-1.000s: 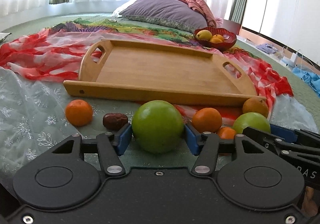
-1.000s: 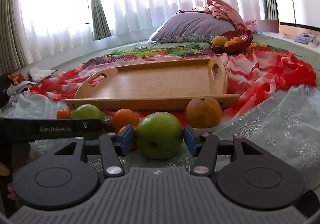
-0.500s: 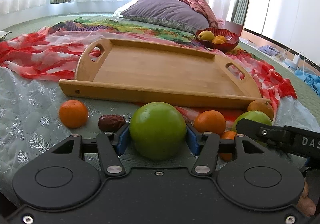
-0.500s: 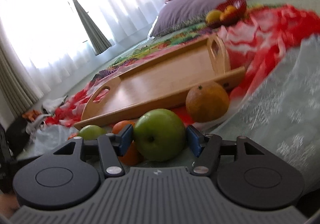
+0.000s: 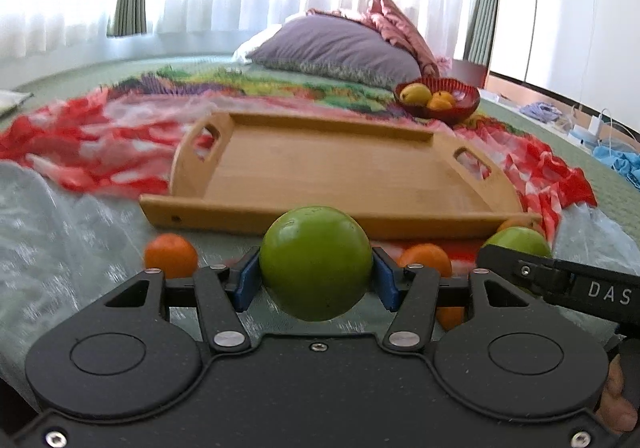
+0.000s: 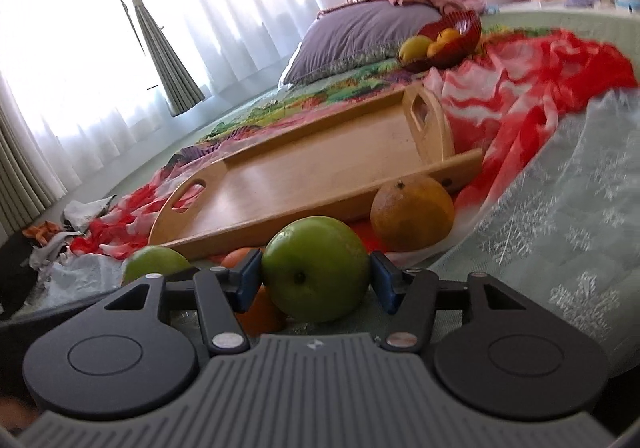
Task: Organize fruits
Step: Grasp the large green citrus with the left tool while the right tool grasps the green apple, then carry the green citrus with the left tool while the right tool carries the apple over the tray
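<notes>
My left gripper [image 5: 316, 280] is shut on a green apple [image 5: 316, 262], lifted a little above the bed cover. My right gripper [image 6: 316, 280] is shut on a second green apple [image 6: 316, 268]. A wooden tray [image 5: 340, 168] with nothing in it lies just beyond both; it also shows in the right wrist view [image 6: 320, 176]. Small oranges [image 5: 171, 254] [image 5: 426, 258] and the right gripper's apple [image 5: 520, 242] show in front of the tray. A large dull orange [image 6: 412, 212] sits by the tray's near right corner. The left gripper's apple [image 6: 154, 262] shows at left.
A red bowl [image 5: 438, 102] with yellow and orange fruit stands behind the tray, near a purple pillow [image 5: 336, 52]. A red and white scarf [image 5: 100, 136] lies bunched around the tray. The right gripper's body [image 5: 560, 280] crosses the left view's right side.
Both grippers have lifted their green apples off the cover and moved closer to the tray. The right gripper has tilted. The dark date near the left gripper has gone out of sight.
</notes>
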{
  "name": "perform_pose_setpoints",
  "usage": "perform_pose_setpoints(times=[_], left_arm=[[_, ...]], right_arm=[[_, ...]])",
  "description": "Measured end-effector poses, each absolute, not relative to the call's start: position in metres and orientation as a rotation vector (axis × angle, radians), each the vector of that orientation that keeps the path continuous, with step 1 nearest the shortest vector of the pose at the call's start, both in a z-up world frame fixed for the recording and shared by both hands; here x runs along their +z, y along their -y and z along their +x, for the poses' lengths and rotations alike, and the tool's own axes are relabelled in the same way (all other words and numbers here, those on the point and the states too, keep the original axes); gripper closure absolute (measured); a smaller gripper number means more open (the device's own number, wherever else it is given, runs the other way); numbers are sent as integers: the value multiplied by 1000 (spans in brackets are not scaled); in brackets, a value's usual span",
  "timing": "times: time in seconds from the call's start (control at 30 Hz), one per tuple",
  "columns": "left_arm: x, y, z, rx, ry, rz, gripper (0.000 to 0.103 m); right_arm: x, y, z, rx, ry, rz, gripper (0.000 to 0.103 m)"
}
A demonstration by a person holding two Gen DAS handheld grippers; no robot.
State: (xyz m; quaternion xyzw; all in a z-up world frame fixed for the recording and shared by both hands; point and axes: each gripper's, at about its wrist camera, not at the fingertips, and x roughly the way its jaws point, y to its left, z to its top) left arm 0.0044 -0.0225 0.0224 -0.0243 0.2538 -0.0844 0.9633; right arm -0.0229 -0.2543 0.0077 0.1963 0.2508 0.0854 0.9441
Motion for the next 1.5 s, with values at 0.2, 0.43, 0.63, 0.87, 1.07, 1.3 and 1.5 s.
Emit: perform_pose_setpoints(times=[0.2, 0.43, 0.63, 0.87, 1.07, 1.3, 1.5], left_arm=[[38, 21, 11, -150, -473, -10, 48], [60, 12, 37, -136, -459, -29, 48], [87, -4, 70, -140, -458, -74, 48], [116, -13, 121, -164, -483, -99, 48], [122, -9, 168, -196, -588, -103, 48], [107, 6, 217, -217, -747, -105, 48], [87, 16, 244, -213, -859, -79, 49]], right_arm=[[25, 254, -24, 159, -451, 344, 43], [45, 257, -6, 147, -425, 291, 43], [68, 255, 21, 157, -411, 218, 43], [92, 253, 70, 180, -437, 163, 43], [99, 256, 125, 178, -535, 148, 43], [85, 266, 189, 158, -747, 205, 43], [67, 265, 214, 125, -851, 190, 43]])
